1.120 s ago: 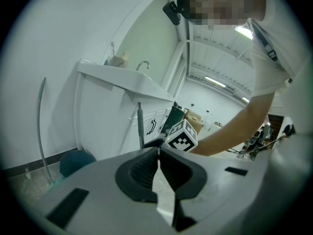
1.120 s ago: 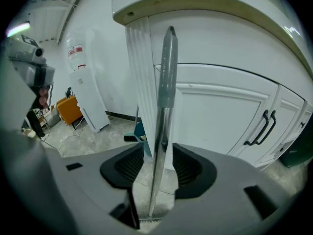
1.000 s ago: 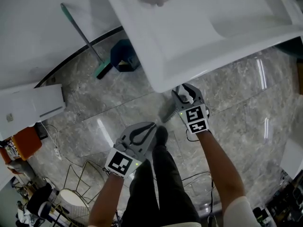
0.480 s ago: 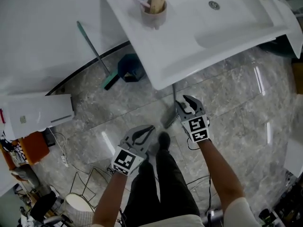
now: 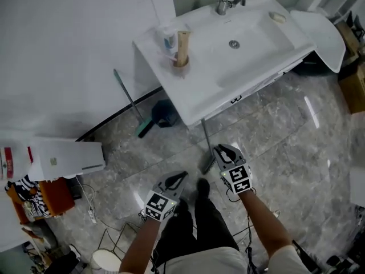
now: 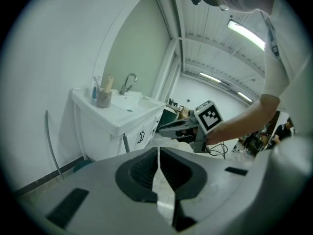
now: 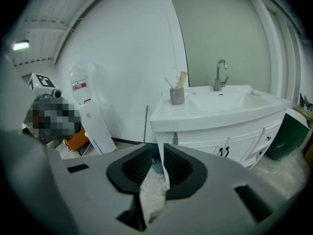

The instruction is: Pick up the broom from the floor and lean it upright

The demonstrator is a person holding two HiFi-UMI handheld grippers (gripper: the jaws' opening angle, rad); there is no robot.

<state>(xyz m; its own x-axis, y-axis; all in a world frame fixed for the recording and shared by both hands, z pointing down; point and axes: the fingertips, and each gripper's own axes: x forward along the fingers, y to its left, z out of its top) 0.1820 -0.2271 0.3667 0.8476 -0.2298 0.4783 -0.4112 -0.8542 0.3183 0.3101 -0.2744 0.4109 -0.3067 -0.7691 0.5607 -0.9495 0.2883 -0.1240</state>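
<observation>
Broom [image 5: 204, 146] stands on the floor [image 5: 285, 141] at the front edge of the sink cabinet [image 7: 230, 148], head down and handle running up under the basin rim, so it appears to lean there by itself. Neither set of tongs touches it. The right tongs [image 5: 223, 151] hang just beside the broom's lower end, a little toward the person. Their jaws have just been closing and now stand at a narrow gap, with only floor and a teal dustpan [image 5: 164, 113] seen through it and nothing held. The left tongs [image 5: 181, 177] sit farther out over the floor, near the person's legs, pressed together and empty.

Judging by this, lifting and propping look done: the broom is off its side and resting against the cabinet. What seems left is only to confirm that it does not slide along the cabinet front, and to draw both hands away
</observation>
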